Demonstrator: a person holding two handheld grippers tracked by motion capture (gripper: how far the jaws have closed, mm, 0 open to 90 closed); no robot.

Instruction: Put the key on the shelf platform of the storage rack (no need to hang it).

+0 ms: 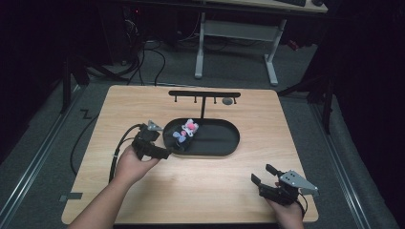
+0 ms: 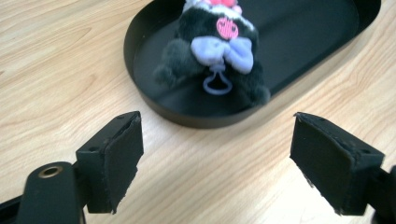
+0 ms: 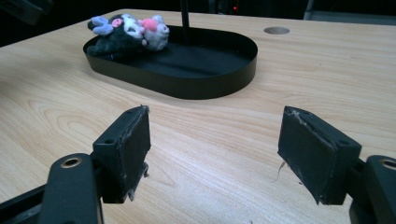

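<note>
Wooden bench (image 1: 191, 186) carries an oval black tray (image 1: 224, 143); the plush keychain (image 2: 212, 51) lies at its left end. Left gripper (image 2: 215, 154), fingers wide and empty (right gripper (image 1: 265, 175) likewise), should straddle the plush body squarely before closing.

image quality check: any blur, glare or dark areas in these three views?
High view: table lit, surroundings near black, plush toy small and soft. Left gripper view: toy slightly soft, jaws sharp, no glare on the black tray. Right gripper view: sharp nearby, far background dark.
</note>
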